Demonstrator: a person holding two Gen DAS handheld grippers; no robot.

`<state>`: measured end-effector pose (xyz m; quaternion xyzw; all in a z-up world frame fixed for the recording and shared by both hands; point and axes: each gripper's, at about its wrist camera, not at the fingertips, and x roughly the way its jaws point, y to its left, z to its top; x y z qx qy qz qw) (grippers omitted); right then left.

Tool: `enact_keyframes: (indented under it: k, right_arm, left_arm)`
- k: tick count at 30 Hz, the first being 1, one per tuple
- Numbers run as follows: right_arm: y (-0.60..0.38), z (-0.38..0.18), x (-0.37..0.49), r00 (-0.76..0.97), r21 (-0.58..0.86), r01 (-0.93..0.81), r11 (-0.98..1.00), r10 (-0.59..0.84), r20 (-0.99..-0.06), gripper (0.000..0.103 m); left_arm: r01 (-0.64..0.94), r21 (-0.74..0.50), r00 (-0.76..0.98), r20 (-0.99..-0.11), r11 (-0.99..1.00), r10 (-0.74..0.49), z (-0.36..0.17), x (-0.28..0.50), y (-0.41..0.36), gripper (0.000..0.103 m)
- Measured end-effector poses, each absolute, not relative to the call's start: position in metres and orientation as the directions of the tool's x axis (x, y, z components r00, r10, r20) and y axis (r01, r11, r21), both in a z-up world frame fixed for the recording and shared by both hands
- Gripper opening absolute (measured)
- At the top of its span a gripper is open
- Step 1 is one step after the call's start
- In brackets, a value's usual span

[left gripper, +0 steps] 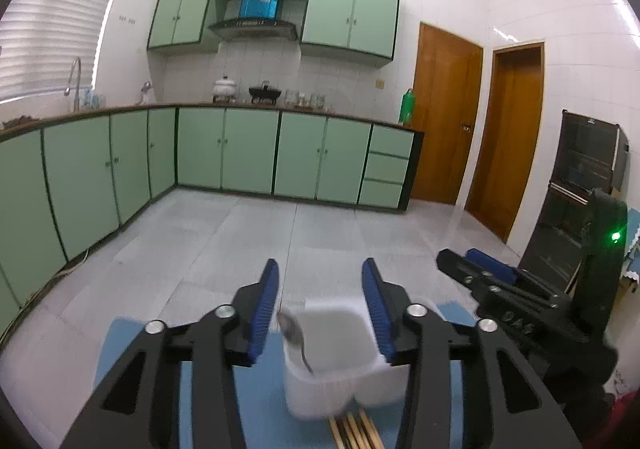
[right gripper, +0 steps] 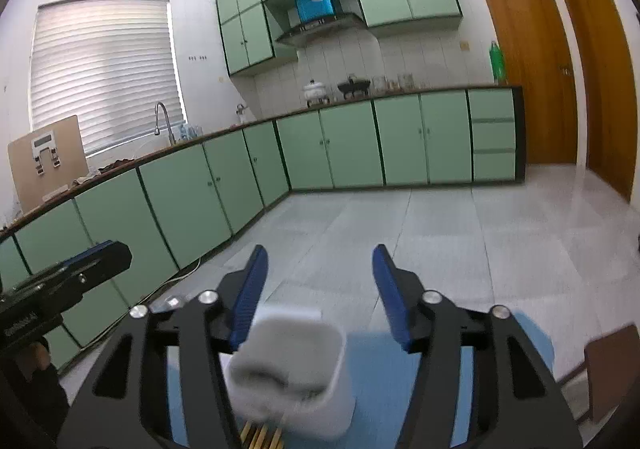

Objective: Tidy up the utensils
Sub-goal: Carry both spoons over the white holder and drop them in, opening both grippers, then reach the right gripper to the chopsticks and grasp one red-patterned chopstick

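Note:
A white two-compartment utensil holder [left gripper: 340, 365] stands on a blue mat [left gripper: 256, 393] low in the left wrist view, with a metal spoon [left gripper: 294, 337] leaning in its left compartment. Several wooden chopsticks [left gripper: 354, 431] lie on the mat in front of it. My left gripper [left gripper: 320, 281] is open and empty above the holder. In the right wrist view the holder [right gripper: 296, 365] is blurred, with the chopstick ends [right gripper: 260, 437] below it. My right gripper [right gripper: 320, 265] is open and empty above it. The right gripper also shows in the left wrist view [left gripper: 476, 265].
Green cabinets [left gripper: 224, 149] and a countertop line the far walls across a grey tiled floor [left gripper: 280, 241]. Two wooden doors [left gripper: 444, 117] stand at the right. A black cabinet [left gripper: 580, 189] is at the far right. A brown object [right gripper: 612, 369] sits beside the mat.

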<state>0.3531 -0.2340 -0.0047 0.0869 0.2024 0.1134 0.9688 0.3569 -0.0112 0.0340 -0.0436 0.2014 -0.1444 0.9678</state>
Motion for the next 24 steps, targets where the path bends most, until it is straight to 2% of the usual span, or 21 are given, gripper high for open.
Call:
enact_keyframes:
  k: [2,7,14,24]
  right_arm:
    - [-0.236,-0.008,0.331,0.87,0.231,-0.179,0.956,0.263,-0.417,0.067]
    - [-0.226,-0.034,0.265,0.796,0.218,-0.19,0.957,0.281,-0.536,0.074]
    - [-0.2,-0.089,0.191,0.667,0.178,-0.184,0.967,0.256,-0.7,0.074]
    - [-0.161,-0.122,0.139,0.581,0.123,-0.249,0.961,0.25,-0.775,0.07]
  left_arm:
    - [0.254,-0.141,0.865,-0.41,0.957,-0.29,0.03,0.334,-0.009,0.054]
    - [0.231,-0.146,0.808,-0.522,0.962,-0.274,-0.004,0.283,-0.005,0.059]
    - [0.225,-0.101,0.682,-0.694,0.969,-0.231,-0.072,0.22,-0.015,0.059]
    - [0.196,-0.104,0.609,-0.767,0.975,-0.204,-0.112,0.174,-0.015,0.059]
